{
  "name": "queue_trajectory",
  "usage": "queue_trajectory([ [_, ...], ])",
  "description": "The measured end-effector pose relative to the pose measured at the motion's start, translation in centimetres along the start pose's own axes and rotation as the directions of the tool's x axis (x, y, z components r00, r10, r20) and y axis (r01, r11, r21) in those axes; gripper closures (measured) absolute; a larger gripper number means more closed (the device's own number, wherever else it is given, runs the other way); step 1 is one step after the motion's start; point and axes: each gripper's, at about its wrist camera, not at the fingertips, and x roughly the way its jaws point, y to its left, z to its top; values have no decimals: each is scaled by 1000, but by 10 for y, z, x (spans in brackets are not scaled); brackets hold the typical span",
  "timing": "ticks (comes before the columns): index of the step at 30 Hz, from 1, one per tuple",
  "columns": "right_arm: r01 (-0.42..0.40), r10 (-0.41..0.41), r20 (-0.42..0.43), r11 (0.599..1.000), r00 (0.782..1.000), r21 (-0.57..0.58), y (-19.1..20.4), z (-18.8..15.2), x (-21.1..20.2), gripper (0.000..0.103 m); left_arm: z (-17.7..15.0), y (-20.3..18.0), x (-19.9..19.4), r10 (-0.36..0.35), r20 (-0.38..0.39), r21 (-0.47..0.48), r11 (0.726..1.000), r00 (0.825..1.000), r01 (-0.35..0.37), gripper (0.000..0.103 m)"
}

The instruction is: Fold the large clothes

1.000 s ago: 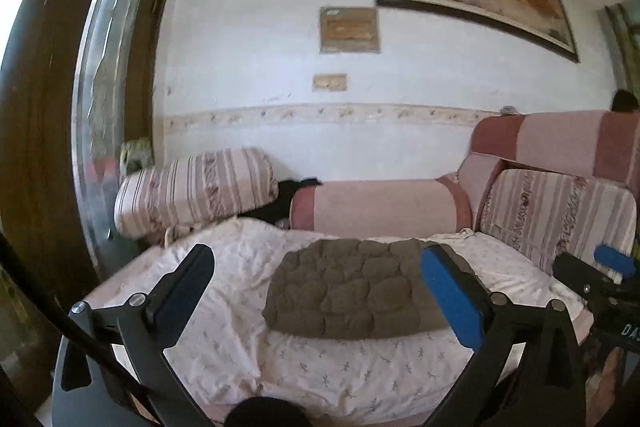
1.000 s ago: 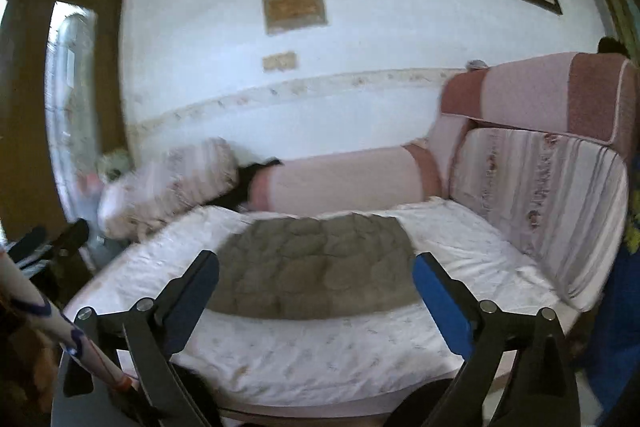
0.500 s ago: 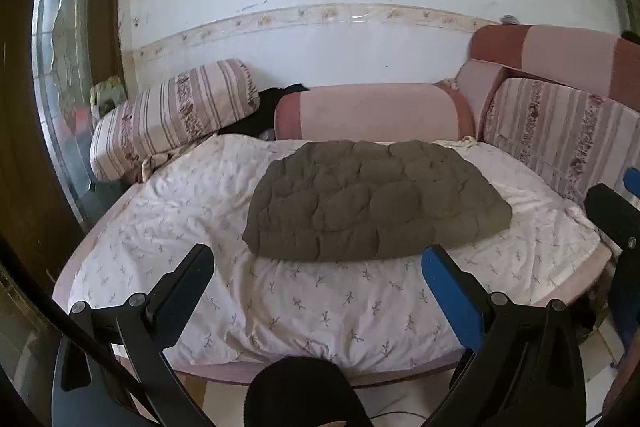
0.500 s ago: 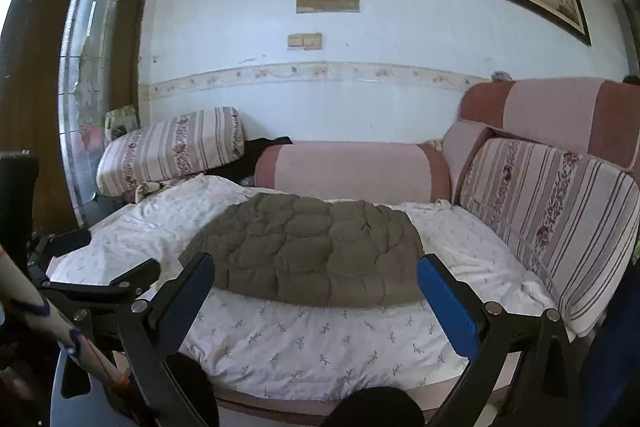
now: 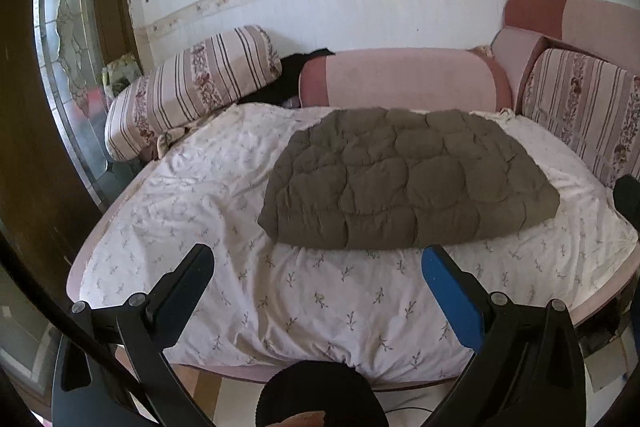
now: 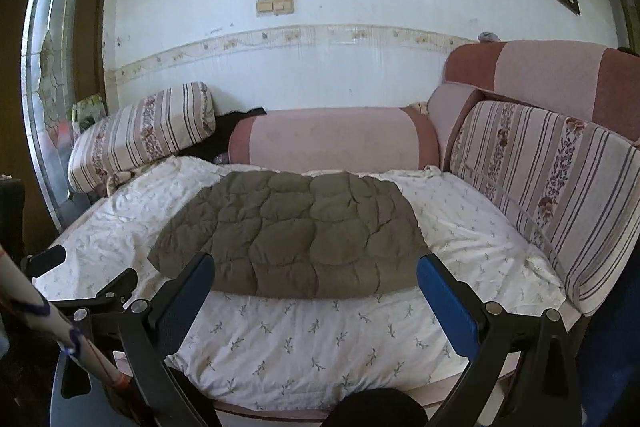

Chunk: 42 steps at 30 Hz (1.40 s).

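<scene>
An olive-brown quilted garment [image 5: 404, 179] [image 6: 292, 233] lies flat as a folded pad on the white floral sheet [image 5: 312, 299] [image 6: 312, 339] covering the sofa bed. My left gripper [image 5: 318, 267] hangs open over the sheet's front part, short of the garment's near edge, with nothing between its fingers. My right gripper [image 6: 316, 269] is also open and empty, its fingertips level with the garment's near hem. The left gripper's black frame [image 6: 80, 295] shows at the lower left of the right wrist view.
A striped bolster [image 5: 192, 83] and a pink bolster [image 5: 404, 75] line the back wall. Striped back cushions [image 6: 552, 203] stand on the right. A dark wooden door with glass [image 5: 60, 67] is on the left. A white rod [image 6: 60, 331] crosses the right wrist view's lower left.
Both grippers have tilted downward and come closer to the bed, so the garment looks larger and the wall picture has slid out of the top. Neither gripper changed its opening.
</scene>
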Motion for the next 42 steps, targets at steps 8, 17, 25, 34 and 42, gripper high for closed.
queue_trajectory([
  [8,20,-22,-60,999,998,-28,10,-5,27,0,-4,10,35,-12,-90,-39,999,996,9,0],
  [17,28,-34,-111,998,993,-51,18,-11,43,0,-11,11,52,-29,-146,-49,999,989,22,0],
  [25,31,-40,-144,998,989,-62,20,-16,48,0,-12,11,52,-29,-154,-48,999,988,21,0],
  [34,35,-44,-159,998,986,-57,19,-20,51,0,-13,10,52,-29,-156,-43,999,987,22,0],
  [42,37,-45,-164,998,985,-57,19,-20,52,0,-15,11,49,-29,-154,-31,999,988,24,0],
])
